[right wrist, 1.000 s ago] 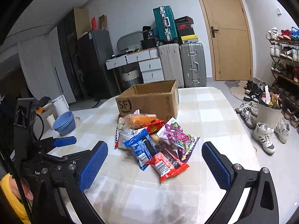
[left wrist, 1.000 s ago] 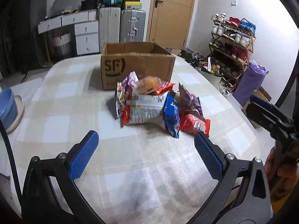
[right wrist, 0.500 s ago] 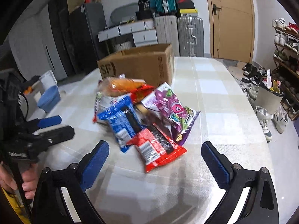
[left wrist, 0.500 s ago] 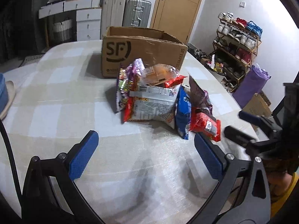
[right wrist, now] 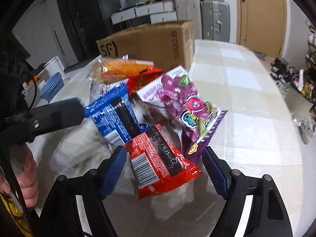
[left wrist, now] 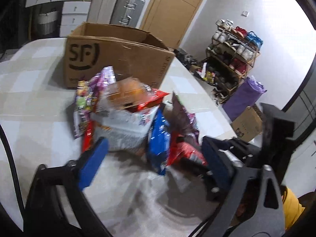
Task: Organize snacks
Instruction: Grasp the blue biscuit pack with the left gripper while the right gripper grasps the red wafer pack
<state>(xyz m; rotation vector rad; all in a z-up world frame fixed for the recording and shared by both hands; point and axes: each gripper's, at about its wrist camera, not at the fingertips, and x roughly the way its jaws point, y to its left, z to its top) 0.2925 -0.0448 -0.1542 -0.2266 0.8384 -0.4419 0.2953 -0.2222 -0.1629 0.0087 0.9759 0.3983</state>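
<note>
Red packet (right wrist: 160, 162) between right fingers (right wrist: 113, 166)

Both grippers dropped in way closer to the snack pile (left wrist: 128, 118) than a second ago. The right gripper (right wrist: 164, 169) now straddles the red packet (right wrist: 160, 164), jaws closing, and the left gripper (left wrist: 154, 158) is narrowing too.

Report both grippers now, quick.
Left gripper: jaws closing, apart, holding nothing.
Right gripper: jaws closing around the red snack packet, not yet pressing it.
</note>
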